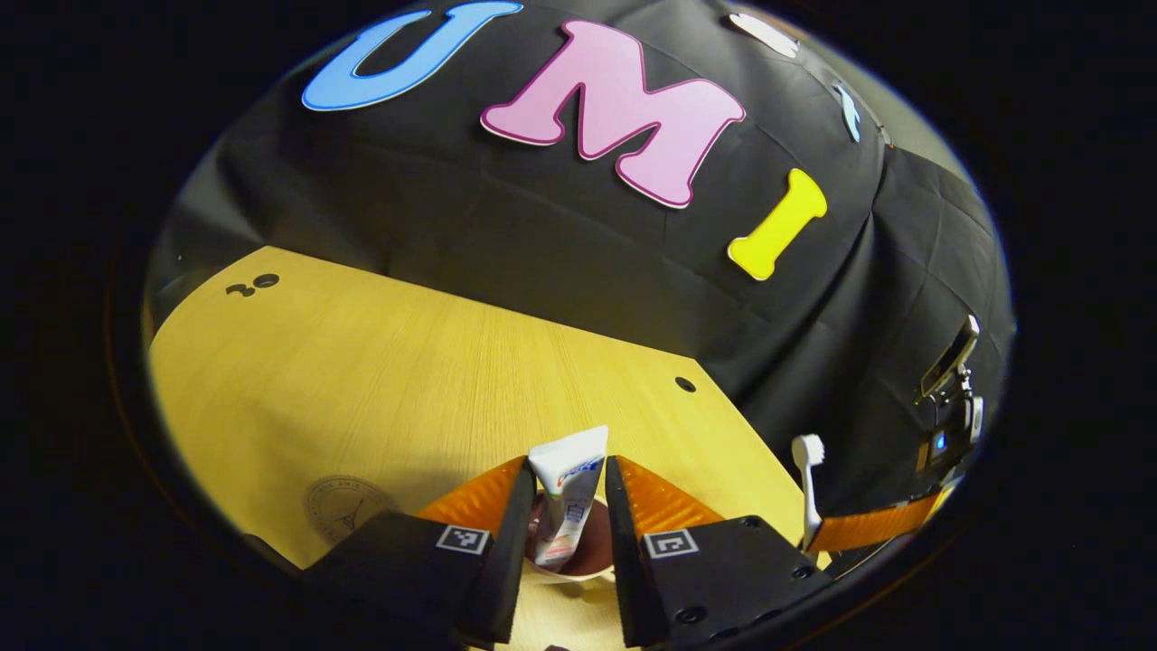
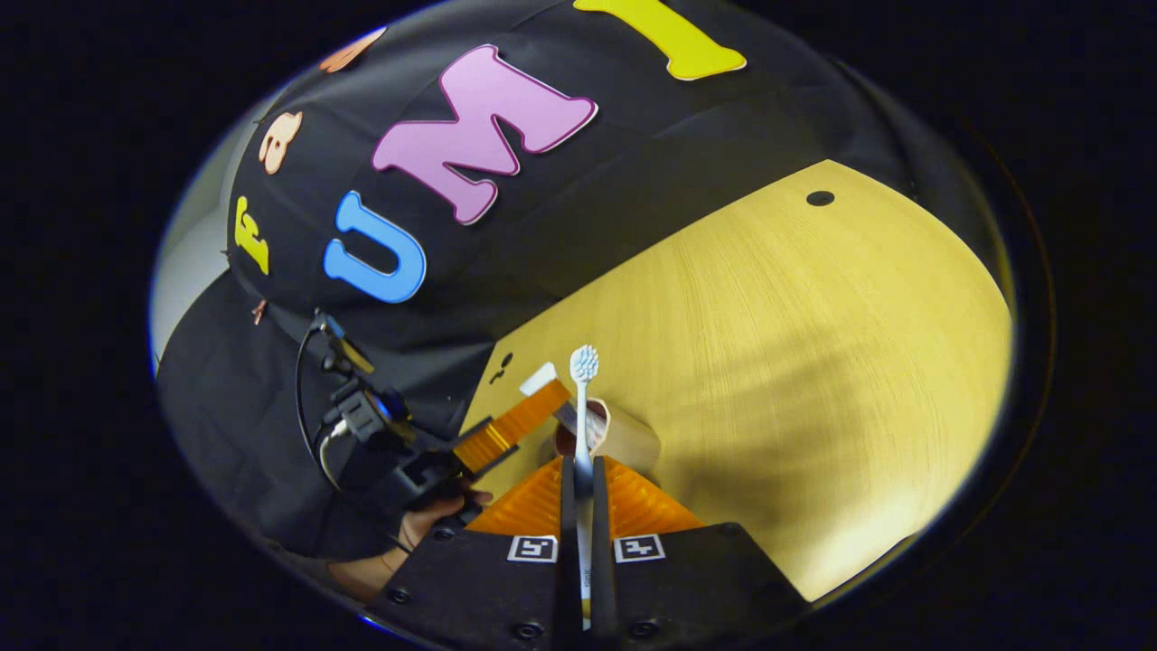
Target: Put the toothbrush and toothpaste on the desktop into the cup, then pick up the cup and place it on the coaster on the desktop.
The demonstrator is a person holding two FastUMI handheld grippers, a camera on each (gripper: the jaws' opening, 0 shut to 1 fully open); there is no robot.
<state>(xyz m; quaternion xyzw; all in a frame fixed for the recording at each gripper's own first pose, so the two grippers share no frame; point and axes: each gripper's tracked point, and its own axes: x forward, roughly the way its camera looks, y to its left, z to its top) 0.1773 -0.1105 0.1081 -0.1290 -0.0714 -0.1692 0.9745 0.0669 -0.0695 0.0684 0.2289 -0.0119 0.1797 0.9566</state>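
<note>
In the left gripper view, the toothpaste (image 1: 568, 493) is flanked by the left gripper (image 1: 568, 533), its 2 fingers spread just beside the tube, contact unclear. The tube's lower end is in the cup (image 1: 578, 556) on the desk (image 1: 362, 389). A coaster (image 1: 348, 506) lies near left. In the right gripper view, the toothbrush (image 2: 583, 425) is pinched upright by the right gripper (image 2: 583, 493), bristles up, above the cup.

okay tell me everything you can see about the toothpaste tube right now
The toothpaste tube is white, soft-looking plastic with coloured print and a flat crimped end pointing up. It stands nearly upright between the left tool's fingers, which appear to pinch it, its lower end reaching into the mouth of the cup on the wooden desktop.
</note>
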